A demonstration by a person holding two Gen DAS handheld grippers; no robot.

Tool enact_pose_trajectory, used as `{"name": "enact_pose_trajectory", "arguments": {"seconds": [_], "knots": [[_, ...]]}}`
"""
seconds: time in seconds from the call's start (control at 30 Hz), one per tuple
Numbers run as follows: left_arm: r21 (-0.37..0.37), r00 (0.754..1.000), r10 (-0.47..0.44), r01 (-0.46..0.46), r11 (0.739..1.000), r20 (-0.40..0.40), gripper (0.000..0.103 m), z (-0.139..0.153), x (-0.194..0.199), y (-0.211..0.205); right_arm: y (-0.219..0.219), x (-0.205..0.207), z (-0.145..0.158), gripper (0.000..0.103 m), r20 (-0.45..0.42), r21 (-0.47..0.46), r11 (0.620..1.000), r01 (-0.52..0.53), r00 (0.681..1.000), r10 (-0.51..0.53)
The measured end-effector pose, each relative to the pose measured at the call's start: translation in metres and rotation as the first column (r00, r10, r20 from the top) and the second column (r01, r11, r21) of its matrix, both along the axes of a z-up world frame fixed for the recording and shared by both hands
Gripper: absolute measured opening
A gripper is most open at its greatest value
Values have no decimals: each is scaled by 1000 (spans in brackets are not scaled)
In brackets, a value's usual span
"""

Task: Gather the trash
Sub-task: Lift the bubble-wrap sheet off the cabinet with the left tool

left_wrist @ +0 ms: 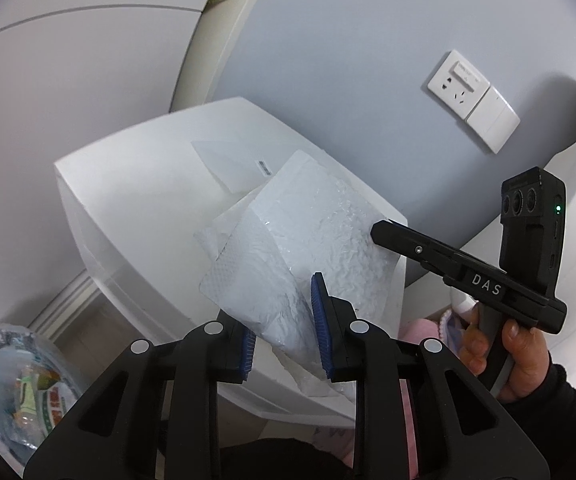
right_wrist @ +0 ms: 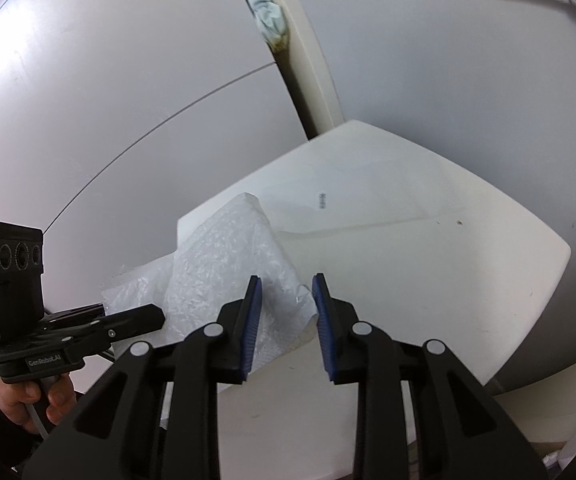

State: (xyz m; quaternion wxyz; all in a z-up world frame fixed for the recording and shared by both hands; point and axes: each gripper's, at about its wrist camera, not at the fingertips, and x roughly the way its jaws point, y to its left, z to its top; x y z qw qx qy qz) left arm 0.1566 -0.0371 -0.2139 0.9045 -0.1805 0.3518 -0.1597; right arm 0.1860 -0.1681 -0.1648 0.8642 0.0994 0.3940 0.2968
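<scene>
A crumpled clear bubble-wrap bag (left_wrist: 308,232) lies on a white cabinet top (left_wrist: 136,168), hanging over its front edge. A thin clear plastic sheet with a small label (left_wrist: 228,164) lies behind it. My left gripper (left_wrist: 284,332) is open with the bag's lower end between its blue pads, not pinched. The bag also shows in the right wrist view (right_wrist: 224,264). My right gripper (right_wrist: 286,324) is open and empty, just in front of the bag's right edge above the cabinet top (right_wrist: 428,248). Each gripper shows in the other's view: the right one (left_wrist: 380,232), the left one (right_wrist: 156,316).
A grey wall with a white socket and switch (left_wrist: 472,100) stands behind the cabinet. A white wardrobe (left_wrist: 68,60) is at the left. A clear bag of packaging (left_wrist: 20,380) sits low at the left. Pink fabric (left_wrist: 420,332) lies right of the cabinet.
</scene>
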Motion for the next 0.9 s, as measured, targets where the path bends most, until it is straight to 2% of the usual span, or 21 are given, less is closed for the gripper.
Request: {"name": "enact_pose_trajectory", "arguments": {"seconds": [0.3,0.53,0.9], "knots": [[18,998,55,-56,998,34,23,25,-27,47,47,-8,26,26,50,-2,998,-57,997,57],[26,991,114,-115,993,64,23,48,-52,107,100,-21,44,26,93,-25,992,-122,988,123],[19,975,205,-208,978,86,23,61,-97,183,176,-46,62,26,138,-54,978,-204,968,209]]}}
